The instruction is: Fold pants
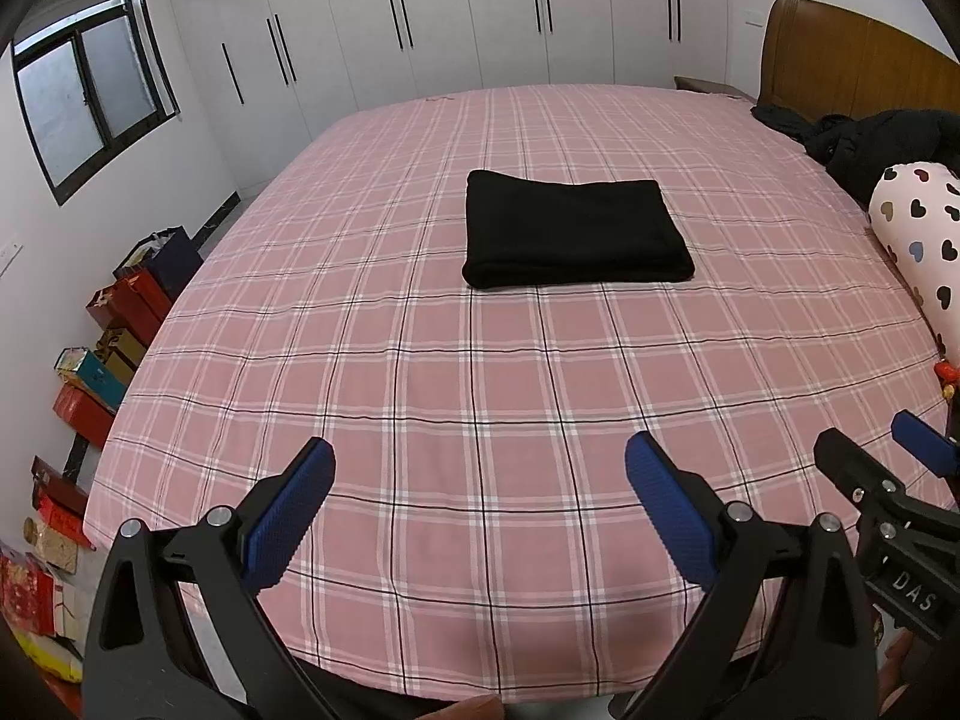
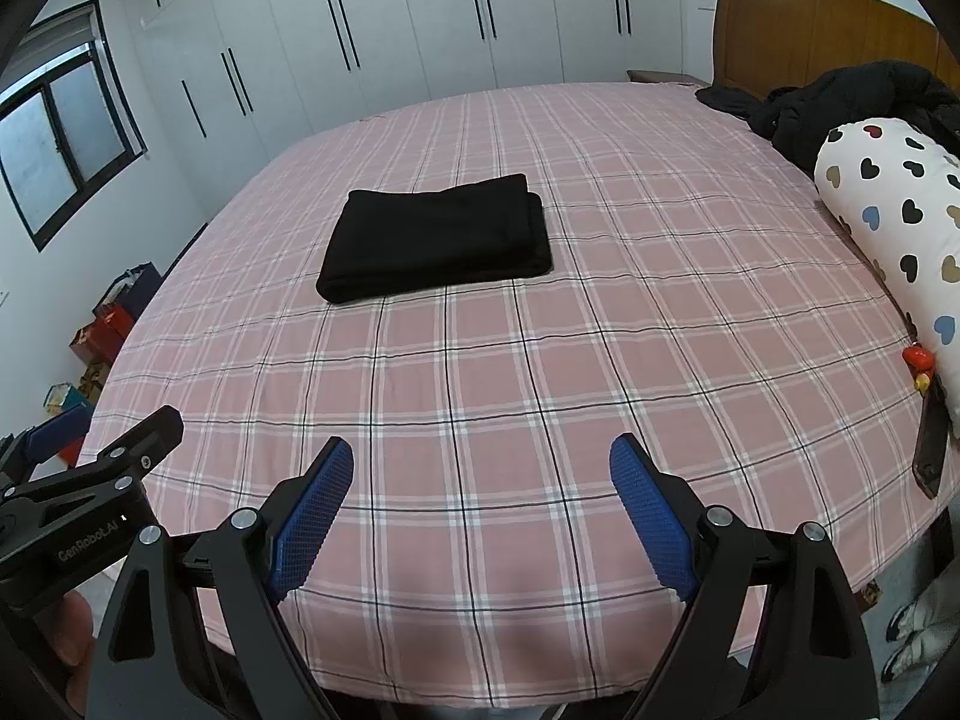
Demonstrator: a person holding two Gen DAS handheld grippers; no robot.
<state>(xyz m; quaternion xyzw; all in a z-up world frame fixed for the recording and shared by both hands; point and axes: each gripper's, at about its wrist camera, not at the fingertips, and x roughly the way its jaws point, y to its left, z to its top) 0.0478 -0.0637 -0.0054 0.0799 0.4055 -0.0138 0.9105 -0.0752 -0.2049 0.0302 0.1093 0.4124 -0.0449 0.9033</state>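
Observation:
Black pants lie folded into a flat rectangle in the middle of a pink plaid bed; they also show in the right wrist view. My left gripper is open and empty, held over the bed's near edge, well short of the pants. My right gripper is open and empty, also over the near edge. Each gripper shows at the side of the other's view: the right gripper and the left gripper.
A heart-print pillow and dark clothing lie at the bed's right end by a brown headboard. A dark phone-like object and a small red toy lie near the right edge. Boxes and bags line the floor at left. White wardrobes stand behind.

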